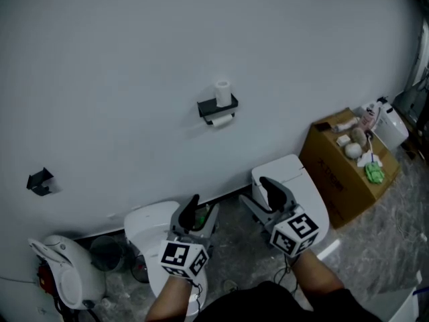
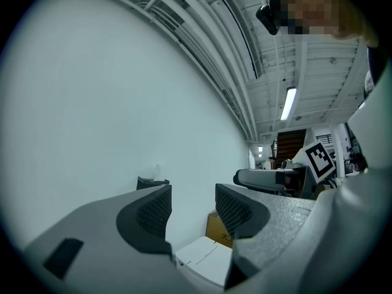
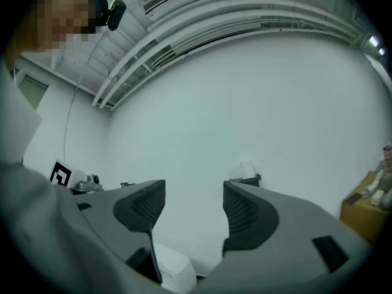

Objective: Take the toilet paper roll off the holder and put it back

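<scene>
A black toilet paper holder (image 1: 216,106) hangs on the pale wall. One white roll (image 1: 223,92) stands upright on its top shelf, and a second roll (image 1: 221,119) sits under it. My left gripper (image 1: 201,213) and right gripper (image 1: 261,196) are low down, well short of the holder, both open and empty. In the left gripper view the open gripper (image 2: 193,210) frames bare wall, with the holder (image 2: 152,181) just left of the jaws. From the right gripper (image 3: 195,210), the holder (image 3: 245,179) and the roll (image 3: 247,168) show above the right jaw.
Two white toilets stand against the wall, one (image 1: 151,223) under my left gripper, one (image 1: 295,180) under the right. A cardboard box (image 1: 345,170) with small items on top sits at the right. Another black holder (image 1: 40,181) hangs far left, above a white appliance (image 1: 60,270).
</scene>
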{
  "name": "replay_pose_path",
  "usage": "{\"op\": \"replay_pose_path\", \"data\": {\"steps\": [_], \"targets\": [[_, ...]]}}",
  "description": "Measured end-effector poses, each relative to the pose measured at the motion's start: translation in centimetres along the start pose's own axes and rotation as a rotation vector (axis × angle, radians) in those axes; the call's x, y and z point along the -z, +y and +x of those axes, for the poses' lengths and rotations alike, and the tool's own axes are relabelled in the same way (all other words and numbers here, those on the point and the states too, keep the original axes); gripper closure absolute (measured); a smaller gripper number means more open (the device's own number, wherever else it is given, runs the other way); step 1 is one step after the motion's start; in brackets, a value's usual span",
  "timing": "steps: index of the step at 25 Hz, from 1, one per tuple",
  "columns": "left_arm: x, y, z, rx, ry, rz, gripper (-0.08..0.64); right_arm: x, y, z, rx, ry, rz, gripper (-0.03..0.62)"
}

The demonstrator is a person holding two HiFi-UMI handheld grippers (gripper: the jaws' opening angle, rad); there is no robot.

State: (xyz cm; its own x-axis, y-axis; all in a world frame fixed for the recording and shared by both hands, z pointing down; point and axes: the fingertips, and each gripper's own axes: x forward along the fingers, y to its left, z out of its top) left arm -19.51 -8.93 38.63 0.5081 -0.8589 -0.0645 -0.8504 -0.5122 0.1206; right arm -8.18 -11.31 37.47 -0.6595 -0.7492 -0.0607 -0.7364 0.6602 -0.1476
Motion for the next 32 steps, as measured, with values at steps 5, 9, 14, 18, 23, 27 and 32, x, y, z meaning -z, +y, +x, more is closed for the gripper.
{"op": "replay_pose_path", "data": {"steps": [5, 9, 14, 18, 23, 27, 32], "targets": [[-0.4, 1.2, 0.5, 0.011, -0.005, -0.001, 0.348, 0.1, 0.1, 1.2, 0.008, 0.004, -0.006, 0.295], [-0.6, 1.8, 1.8, 0.014, -0.008, 0.003, 0.348, 0.0, -0.9, 2.2, 0.014, 0.000, -0.002, 0.295], [-0.3, 2.7, 4.4, 0.011, -0.001, 0.010, 0.347, -0.2, -3.3, 3.6, 0.020, -0.009, 0.009, 0.295], [-0.1, 3.4, 7.4, 0.007, 0.009, 0.006, 0.345, -0.5, -5.9, 5.2, 0.012, -0.010, 0.009, 0.293], [-0.6, 4.3, 12.4, -0.014, 0.000, 0.002, 0.345, -1.0, -9.9, 7.5, -0.007, -0.004, 0.019, 0.293], [-0.7, 5.1, 16.6, -0.033, 0.001, 0.001, 0.345, -1.4, -13.6, 9.3, -0.024, 0.002, 0.026, 0.291], [-0.7, 6.4, 21.7, -0.060, -0.002, 0.012, 0.344, -1.6, -17.8, 11.4, -0.043, 0.007, 0.013, 0.290]]}}
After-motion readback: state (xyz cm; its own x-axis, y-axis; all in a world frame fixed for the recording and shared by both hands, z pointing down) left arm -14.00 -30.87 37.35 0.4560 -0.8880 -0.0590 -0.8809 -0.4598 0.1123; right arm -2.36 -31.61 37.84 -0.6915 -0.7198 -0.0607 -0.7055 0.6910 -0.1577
